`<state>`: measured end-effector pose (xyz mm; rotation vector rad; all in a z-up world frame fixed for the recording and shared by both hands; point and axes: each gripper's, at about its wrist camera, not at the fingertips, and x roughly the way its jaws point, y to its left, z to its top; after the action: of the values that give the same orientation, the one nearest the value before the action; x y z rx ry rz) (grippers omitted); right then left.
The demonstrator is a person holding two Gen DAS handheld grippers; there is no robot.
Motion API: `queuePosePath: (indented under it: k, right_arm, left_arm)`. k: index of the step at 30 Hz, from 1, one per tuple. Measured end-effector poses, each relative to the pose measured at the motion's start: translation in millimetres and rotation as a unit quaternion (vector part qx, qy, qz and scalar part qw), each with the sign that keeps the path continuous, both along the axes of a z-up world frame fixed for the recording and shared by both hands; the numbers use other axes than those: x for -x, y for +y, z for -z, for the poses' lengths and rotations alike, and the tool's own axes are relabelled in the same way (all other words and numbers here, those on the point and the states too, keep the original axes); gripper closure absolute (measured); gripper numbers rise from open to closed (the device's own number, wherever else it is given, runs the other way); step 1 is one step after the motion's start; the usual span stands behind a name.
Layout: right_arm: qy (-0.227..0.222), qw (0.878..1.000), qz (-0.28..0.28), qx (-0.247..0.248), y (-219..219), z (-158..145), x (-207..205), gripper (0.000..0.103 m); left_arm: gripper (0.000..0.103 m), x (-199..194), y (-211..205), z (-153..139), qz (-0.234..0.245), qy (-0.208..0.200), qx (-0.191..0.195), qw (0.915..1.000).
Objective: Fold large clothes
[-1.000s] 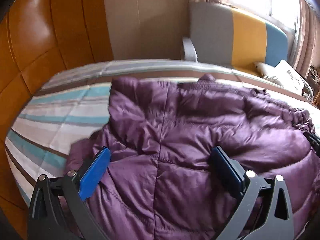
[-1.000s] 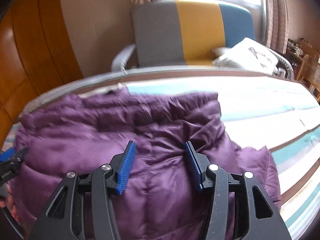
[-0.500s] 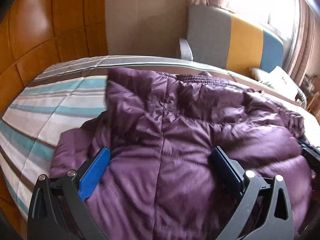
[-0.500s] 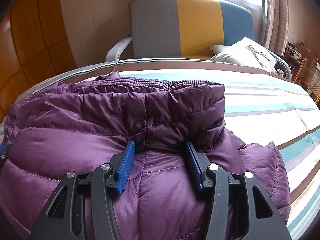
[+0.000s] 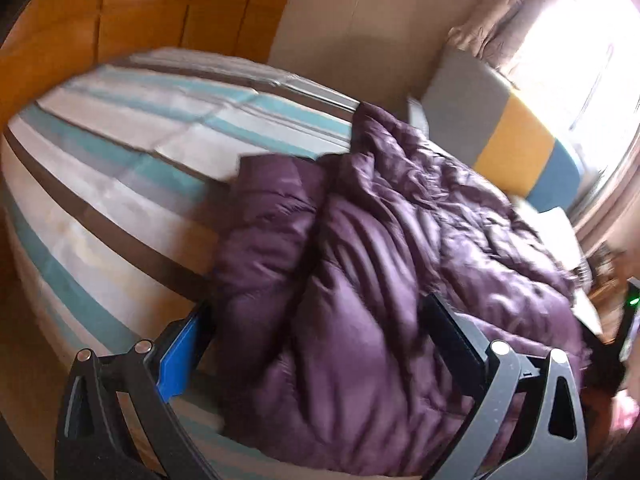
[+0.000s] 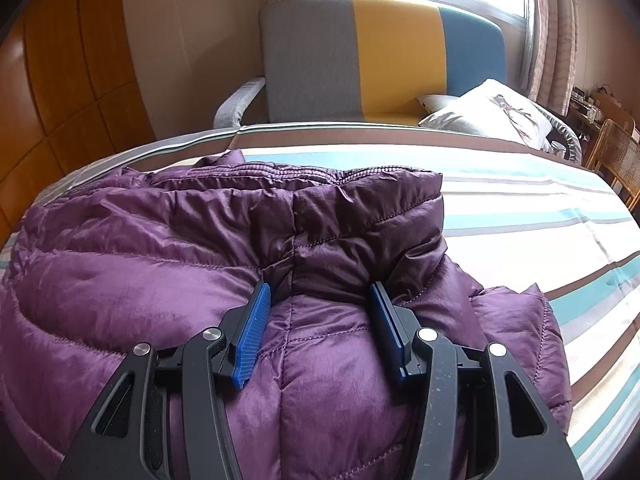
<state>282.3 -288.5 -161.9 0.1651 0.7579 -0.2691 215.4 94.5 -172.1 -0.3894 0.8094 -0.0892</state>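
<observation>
Purple puffer jacket (image 6: 160, 264) lies bunched on striped bed (image 6: 540, 208), mid-frame. Right tool (image 6: 318, 312) half-spread, pads dug into jacket; left tool (image 5: 316, 344) spread wide over it, lower frame.

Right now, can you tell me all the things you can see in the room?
puffy jacket: one, purple, bunched on the bed
bed sheet: one, striped white, teal, grey and brown, under the jacket
armchair: one, grey, yellow and blue, behind the bed
pillow: one, white with a dark print, on the armchair seat
wood panels: orange-brown, on the wall at the left
curtains: pale, patterned, by the window
wicker chair: one, tan, at the far right edge
left tool: black with blue pads, jaws wide, at the jacket's near edge
right tool: black with blue pads, jaws around a jacket fold
</observation>
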Motion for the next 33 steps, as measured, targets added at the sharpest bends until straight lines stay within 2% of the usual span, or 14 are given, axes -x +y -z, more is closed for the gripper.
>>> queuePosePath:
  k: [1,4,6,13,14,15,17,18,22,23,29,33]
  right_arm:
    - [0.0,1.0,-0.003,0.001,1,-2,1,0.052]
    - [-0.001,1.0,-0.013,0.005,5,-9,11,0.052]
    - [-0.005,1.0,-0.016,0.004,9,-15,20,0.052]
    - [-0.022,0.998,-0.051,-0.033,36,-35,54,0.052]
    - [-0.026,0.997,-0.059,-0.035,42,-38,59,0.053]
    - [-0.029,0.997,-0.068,-0.035,48,-40,65,0.061]
    - [-0.033,0.996,-0.081,-0.036,60,-43,72,0.066]
    - [-0.035,0.995,-0.086,-0.039,64,-43,76,0.071]
    - [-0.034,0.993,-0.101,-0.052,79,-43,85,0.077]
    - [-0.033,0.992,-0.106,-0.054,83,-42,86,0.084]
    - [-0.023,0.991,-0.121,-0.049,94,-36,84,0.085]
    - [-0.006,0.991,-0.119,-0.053,93,-20,76,0.085]
  left_arm:
    - [0.002,0,-2,-1,0.01,-0.005,0.014,0.9998]
    - [0.002,2,-15,-1,0.02,-0.006,0.001,0.9998]
    - [0.002,0,-13,5,0.02,0.002,0.006,0.9998]
    - [0.002,1,-14,3,0.013,0.0,0.007,0.9999]
    - [0.002,1,-13,3,0.011,0.0,0.009,0.9999]
    - [0.002,1,-13,3,0.01,-0.001,0.011,0.9999]
    - [0.002,1,-11,3,0.01,-0.001,0.016,0.9998]
    - [0.002,1,-9,3,0.012,0.001,0.019,0.9997]
    - [0.003,2,0,1,0.006,-0.003,0.061,0.9981]
    - [0.003,1,1,2,0.004,-0.002,0.066,0.9978]
    - [0.012,1,-1,6,0.0,-0.007,0.061,0.9981]
    - [0.018,6,-1,7,-0.004,-0.014,0.067,0.9977]
